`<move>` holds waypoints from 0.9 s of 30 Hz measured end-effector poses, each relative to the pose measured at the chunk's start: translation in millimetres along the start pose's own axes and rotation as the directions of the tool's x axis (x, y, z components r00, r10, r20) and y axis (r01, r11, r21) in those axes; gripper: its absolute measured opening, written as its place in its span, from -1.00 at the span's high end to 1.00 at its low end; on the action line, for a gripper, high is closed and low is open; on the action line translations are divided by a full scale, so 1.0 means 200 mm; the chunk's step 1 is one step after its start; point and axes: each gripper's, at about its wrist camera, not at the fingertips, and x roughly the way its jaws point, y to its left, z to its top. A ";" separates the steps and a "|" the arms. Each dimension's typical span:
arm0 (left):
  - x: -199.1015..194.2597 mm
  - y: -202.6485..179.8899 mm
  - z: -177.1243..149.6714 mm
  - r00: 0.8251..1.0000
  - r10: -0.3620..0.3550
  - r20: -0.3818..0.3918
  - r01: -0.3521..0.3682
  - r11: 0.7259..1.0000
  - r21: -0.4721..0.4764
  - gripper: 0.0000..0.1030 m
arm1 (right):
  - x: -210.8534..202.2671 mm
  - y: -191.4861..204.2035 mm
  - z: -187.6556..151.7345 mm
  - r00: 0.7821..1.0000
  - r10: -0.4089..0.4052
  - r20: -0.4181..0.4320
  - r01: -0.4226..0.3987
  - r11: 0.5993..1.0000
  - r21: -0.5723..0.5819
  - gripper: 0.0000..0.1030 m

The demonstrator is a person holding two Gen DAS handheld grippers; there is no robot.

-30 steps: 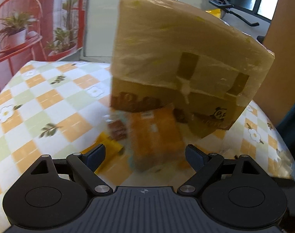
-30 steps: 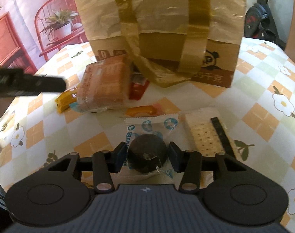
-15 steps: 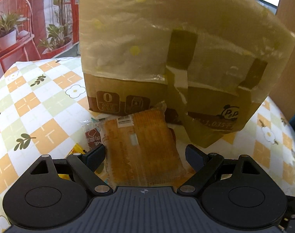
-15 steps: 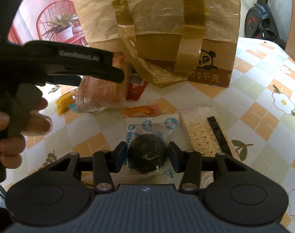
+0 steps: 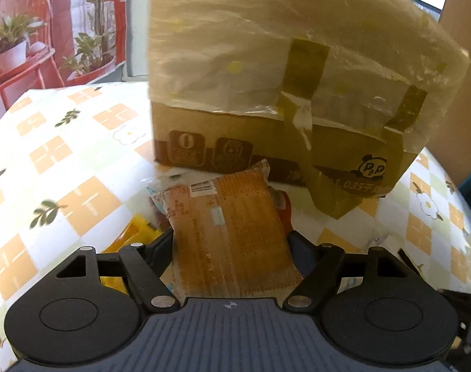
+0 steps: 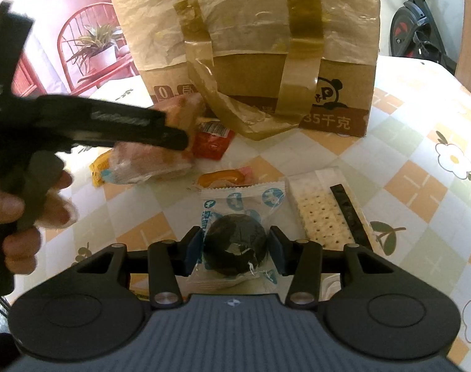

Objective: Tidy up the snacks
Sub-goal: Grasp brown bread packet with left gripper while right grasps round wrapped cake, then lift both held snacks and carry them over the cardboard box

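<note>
Bread in an orange wrapper (image 5: 232, 235) lay on the worktop (image 5: 65, 161) just in front of the taped cardboard box (image 5: 266, 142), resting on a small heap of other snacks: a yellow packet (image 5: 133, 232) at its left edge and a red sachet (image 6: 212, 142) on the box side. We had lowered the left tool (image 5: 231, 245) over it, and its jaws had just been closing, so that they now bracketed the pack on both flanks. The near ends of the wrapper hid the pads, so we could not tell whether they were pressing yet or only standing against the film. From the right wrist view the same tool appeared as a dark bar reaching across the pack, with the hand (image 6: 24, 214) working its handle.

We judged this the start of a pick: once the squeeze bit, the soft pack could be lifted clear of the heap and carried to the box. A wrapper that slack may crumple or slide, so a firm hold mattered before any lift.

Nearer us, the right tool (image 6: 235, 249) was pinching a dark round cake in a clear blue-printed wrapper (image 6: 235, 245), pads tight against its sides. A cracker pack (image 6: 323, 217) and an orange sweet (image 6: 223, 178) lay just beside it, untouched.
</note>
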 end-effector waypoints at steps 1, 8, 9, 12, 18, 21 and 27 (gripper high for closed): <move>-0.02 0.01 -0.01 1.000 0.001 0.005 -0.001 1.000 -0.005 -0.52 | 0.00 0.00 0.00 1.000 0.001 0.000 -0.001 1.000 0.003 0.06; -0.20 0.09 -0.08 0.998 0.017 0.063 -0.015 0.999 -0.034 -0.52 | -0.01 0.01 0.00 1.000 0.016 0.001 -0.016 1.000 0.015 0.07; -0.21 0.09 -0.09 0.997 0.020 0.068 -0.017 0.999 -0.033 -0.52 | -0.01 0.02 0.00 1.000 0.017 0.003 -0.017 1.000 0.016 0.07; -0.25 0.09 -0.11 0.996 0.027 0.081 -0.025 0.999 -0.027 -0.52 | -0.03 0.03 0.01 1.000 0.018 0.014 -0.018 1.000 0.011 0.07; -0.31 0.10 -0.13 0.993 0.018 0.115 -0.015 1.000 -0.024 -0.51 | -0.07 0.07 0.03 0.999 0.024 0.041 -0.024 1.000 -0.011 0.07; -0.35 0.10 -0.10 0.989 0.018 0.146 -0.016 1.000 -0.017 -0.51 | -0.10 0.07 0.05 0.998 0.030 0.063 -0.030 0.999 -0.013 0.07; -0.46 0.07 0.00 0.973 -0.008 0.229 0.007 1.000 0.007 -0.51 | -0.21 0.06 0.16 0.989 0.040 0.141 -0.039 0.999 -0.012 0.07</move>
